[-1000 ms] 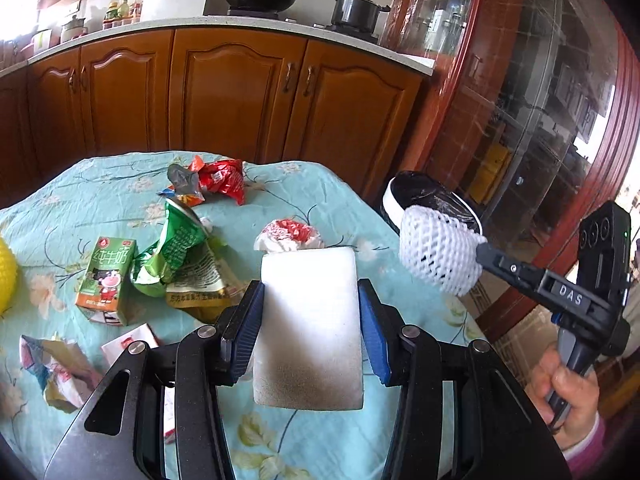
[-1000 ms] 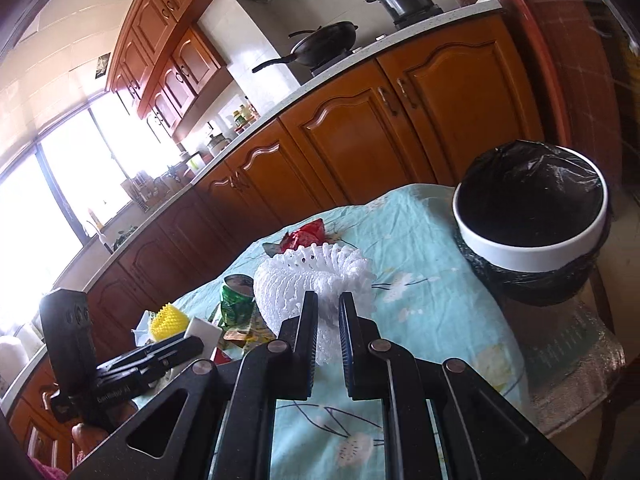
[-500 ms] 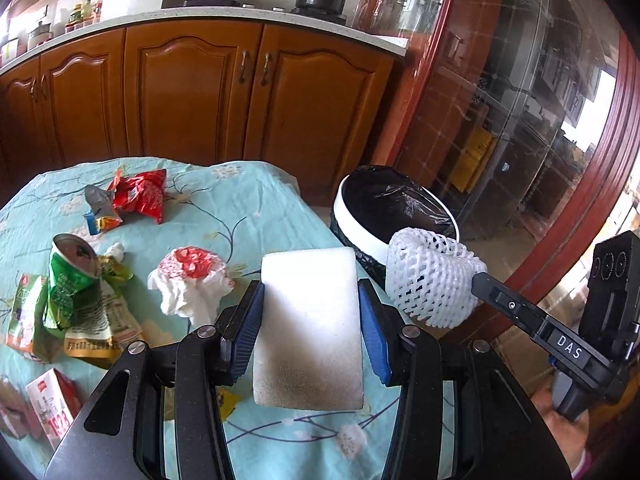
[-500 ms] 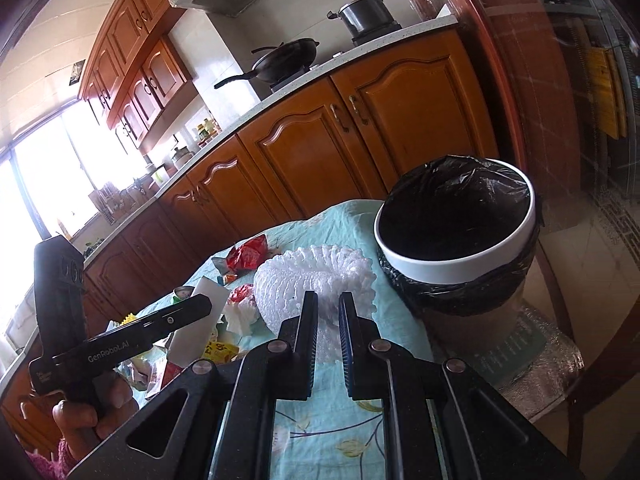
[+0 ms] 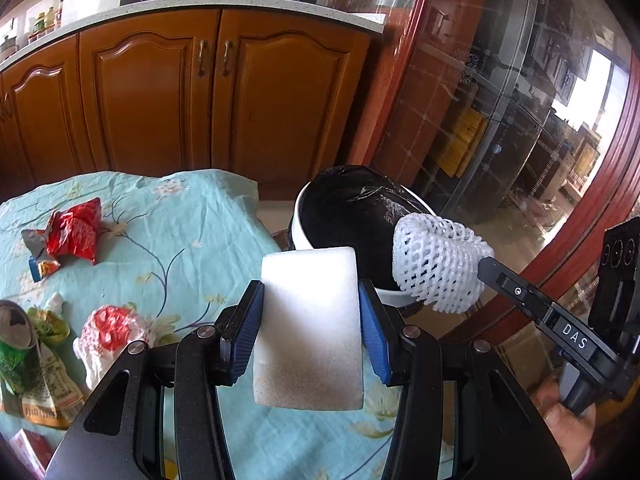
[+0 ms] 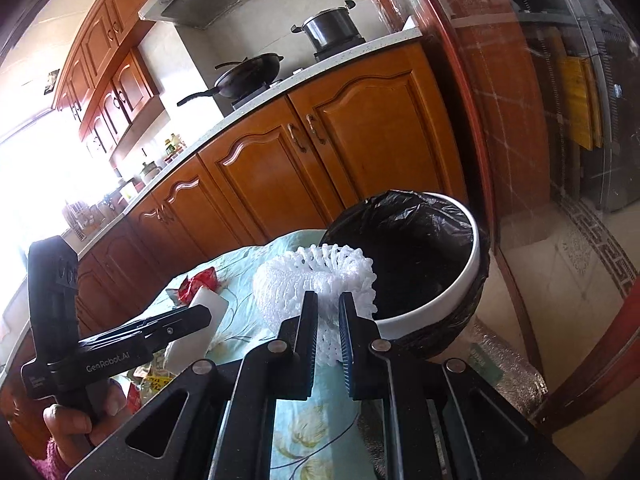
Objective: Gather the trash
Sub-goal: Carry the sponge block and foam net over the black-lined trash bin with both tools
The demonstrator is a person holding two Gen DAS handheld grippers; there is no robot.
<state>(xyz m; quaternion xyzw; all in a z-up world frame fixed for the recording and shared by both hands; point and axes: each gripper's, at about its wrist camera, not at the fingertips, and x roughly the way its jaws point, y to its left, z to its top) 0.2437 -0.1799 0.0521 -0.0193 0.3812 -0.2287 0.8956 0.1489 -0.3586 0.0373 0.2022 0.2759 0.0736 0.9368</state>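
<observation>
My left gripper [image 5: 310,300] is shut on a white foam block [image 5: 310,328], held above the table edge just short of the bin. My right gripper [image 6: 328,300] is shut on a white foam fruit net [image 6: 316,280], held at the near rim of the white trash bin [image 6: 460,292] with its black liner. The net [image 5: 436,264] and bin [image 5: 352,220] also show in the left wrist view, the net over the bin's right rim. The foam block [image 6: 200,320] shows in the right wrist view too.
On the teal flowered tablecloth [image 5: 180,232] lie a red wrapper [image 5: 74,234], a crumpled white and red tissue [image 5: 112,328], a green can [image 5: 14,344] and snack bags [image 5: 48,384]. Wooden cabinets [image 5: 192,92] stand behind. A glass door [image 5: 520,100] is to the right.
Both grippers have moved right toward the bin with their loads. The bin is now closer and the net reaches its rim.
</observation>
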